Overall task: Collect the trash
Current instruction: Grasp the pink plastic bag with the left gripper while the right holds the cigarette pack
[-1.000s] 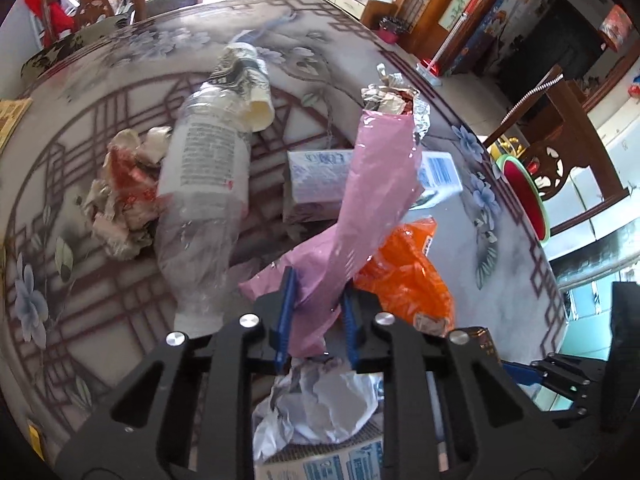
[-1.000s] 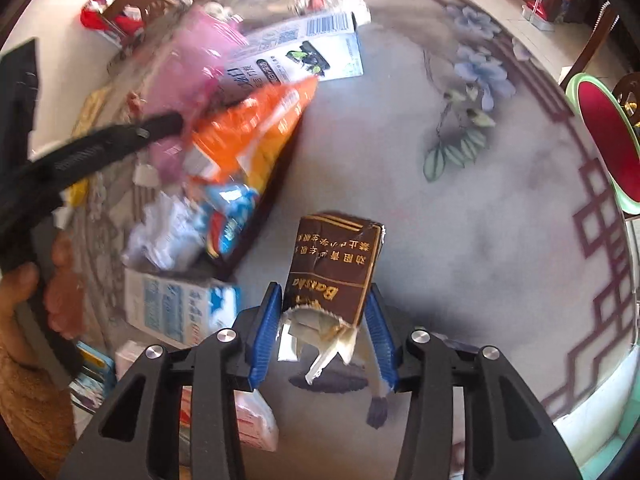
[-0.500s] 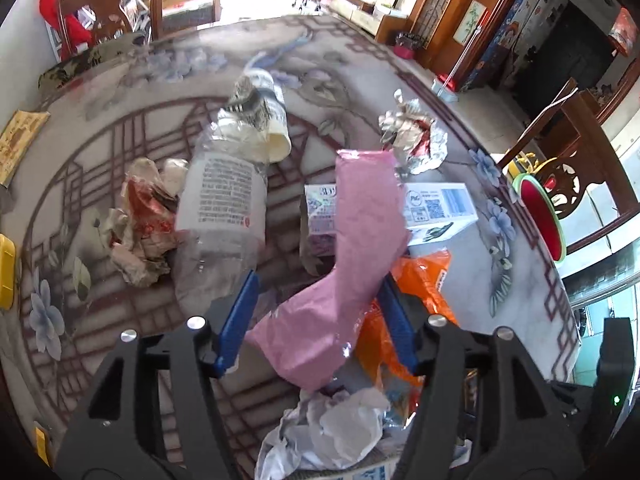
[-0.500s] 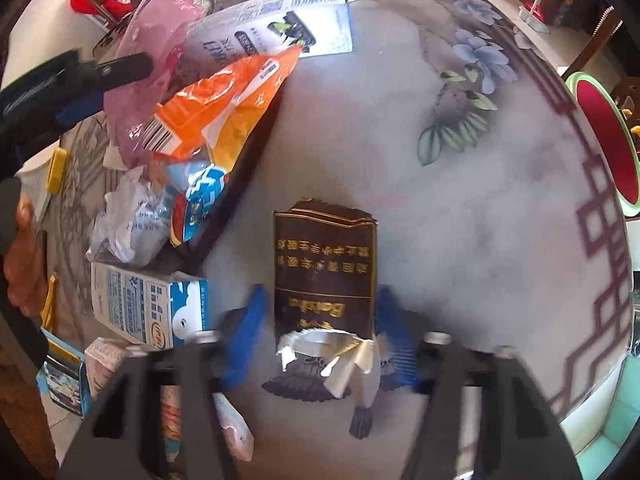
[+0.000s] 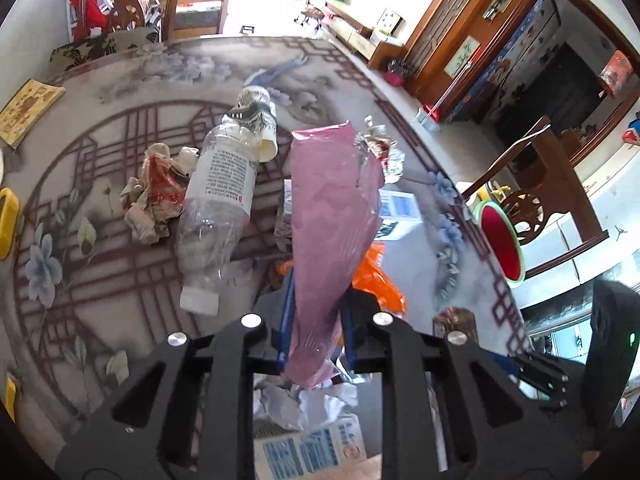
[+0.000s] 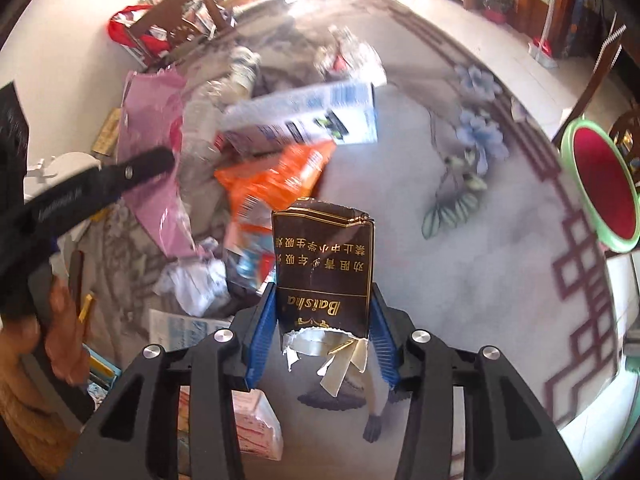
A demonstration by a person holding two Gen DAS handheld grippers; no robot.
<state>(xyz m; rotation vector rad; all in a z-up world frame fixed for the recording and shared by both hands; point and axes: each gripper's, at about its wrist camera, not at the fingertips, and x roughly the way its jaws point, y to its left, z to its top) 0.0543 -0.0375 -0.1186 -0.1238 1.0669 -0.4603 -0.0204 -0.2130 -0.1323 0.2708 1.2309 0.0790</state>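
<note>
In the left wrist view, your left claw (image 5: 316,316) is pinching the lower end of a pink plastic bag (image 5: 332,216), its blue pads pressed against both sides while the bag is rising up and away from the claw. Taking the pink plastic bag as the landmark, a clear plastic bottle (image 5: 218,200) is lying on the bench (image 5: 120,128) just to its left, cap end toward you, with a crumpled paper cup (image 5: 256,120) touching its far end. Further left of the bottle, a crumpled brown wrapper (image 5: 154,192) is resting on the bench. Behind the bag's top edge, a wad of foil (image 5: 382,150) is showing; to its right, a white carton (image 5: 396,210) and an orange wrapper (image 5: 380,280) are peeking out. Below the bag's lower end, crumpled white paper (image 5: 304,400) is lying on a blue-printed carton (image 5: 312,446).

In the right wrist view, your right claw (image 6: 324,330) is pinching a dark brown cigarette pack (image 6: 324,268) by its torn lower end, holding it upright above the bench (image 6: 460,280). To the left of that pack, the orange wrapper (image 6: 276,184), white carton (image 6: 304,120) and pink plastic bag (image 6: 152,152) are appearing blurred, with the left claw's black finger (image 6: 120,178) crossing the bag. Well to the right of the pack, a red-and-green stool (image 6: 600,184) is standing beyond the bench edge.
</note>
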